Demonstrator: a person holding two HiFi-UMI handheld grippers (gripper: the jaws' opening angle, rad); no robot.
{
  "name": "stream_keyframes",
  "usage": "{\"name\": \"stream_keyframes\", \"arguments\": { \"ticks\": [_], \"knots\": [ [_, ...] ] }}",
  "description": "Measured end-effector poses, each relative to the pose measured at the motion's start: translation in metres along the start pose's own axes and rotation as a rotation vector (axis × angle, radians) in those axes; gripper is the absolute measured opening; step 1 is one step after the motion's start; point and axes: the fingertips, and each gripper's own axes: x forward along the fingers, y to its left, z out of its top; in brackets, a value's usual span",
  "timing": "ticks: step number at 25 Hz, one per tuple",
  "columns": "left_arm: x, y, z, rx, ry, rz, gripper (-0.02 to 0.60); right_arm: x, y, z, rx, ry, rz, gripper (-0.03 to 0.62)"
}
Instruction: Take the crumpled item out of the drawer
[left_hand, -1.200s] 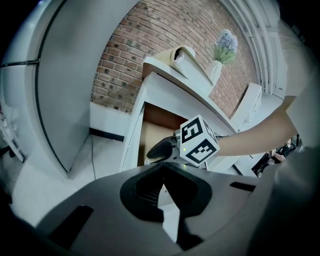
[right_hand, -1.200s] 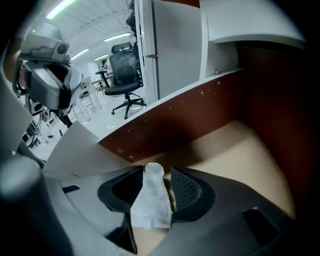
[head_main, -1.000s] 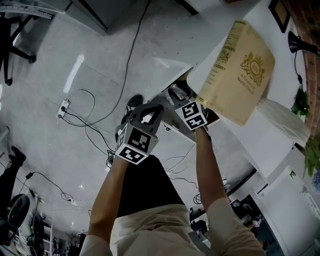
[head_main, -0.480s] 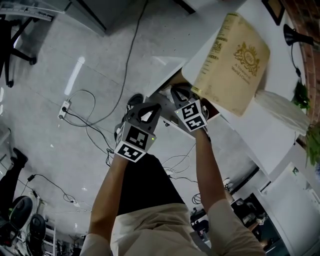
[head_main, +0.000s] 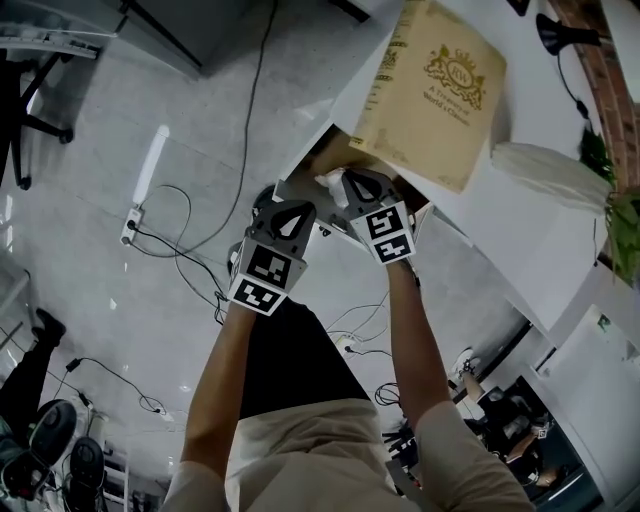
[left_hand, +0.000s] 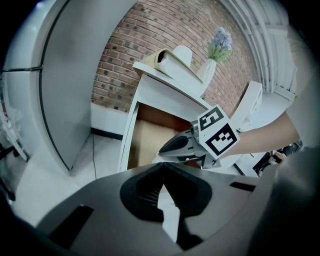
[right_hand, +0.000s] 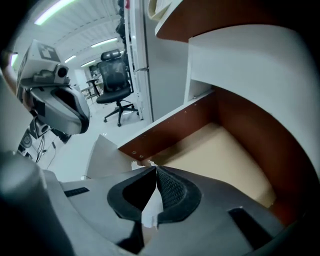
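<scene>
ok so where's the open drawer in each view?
Head view: drawer, top centre, just below the tan book.
Left gripper view: centre, tan floor behind the right gripper.
Right gripper view: right of centre, tan floor, brown walls.
Shared landmark: the right gripper, whose jaws have just been closing on the white crumpled item.

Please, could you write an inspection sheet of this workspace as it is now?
Surface: white desk carries a beige book; the drawer beneath stands open.
Job's things: crumpled white paper, gripped over the drawer.
Clutter: nothing seen in the visible part of the drawer.
Grippers: right hand-held gripper has just been closing and is shut on the paper; left hand-held gripper shut, empty.
Cables: loose cables and a power strip on the floor.
Surroundings: brick wall, office chair, flowers.
</scene>
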Motion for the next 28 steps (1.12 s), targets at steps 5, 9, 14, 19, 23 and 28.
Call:
{"name": "stream_keyframes", "arguments": {
  "ticks": [5,9,14,19,23,28],
  "knots": [
    [-0.011,-0.009,0.011,0.049,-0.001,0.006,0.015,-0.033,-0.005,0.0,0.033,-0.049,-0.071,0.032],
    [-0.013,-0.022,0.011,0.035,-0.008,0.007,0.015,-0.06,-0.007,-0.004,0.054,-0.073,-0.111,0.032],
    [-0.025,-0.042,0.015,0.044,-0.004,0.002,0.015,-0.093,-0.004,-0.008,0.092,-0.095,-0.155,0.032],
    [-0.042,-0.065,0.027,0.084,-0.01,0.005,0.015,-0.133,-0.003,-0.006,0.123,-0.135,-0.2,0.032],
    [-0.069,-0.081,0.029,0.108,-0.005,0.029,0.015,-0.17,0.013,-0.005,0.164,-0.182,-0.22,0.032],
    [-0.099,-0.104,0.029,0.113,-0.004,0.058,0.015,-0.213,0.028,-0.008,0.217,-0.217,-0.245,0.032]
  ]
}}
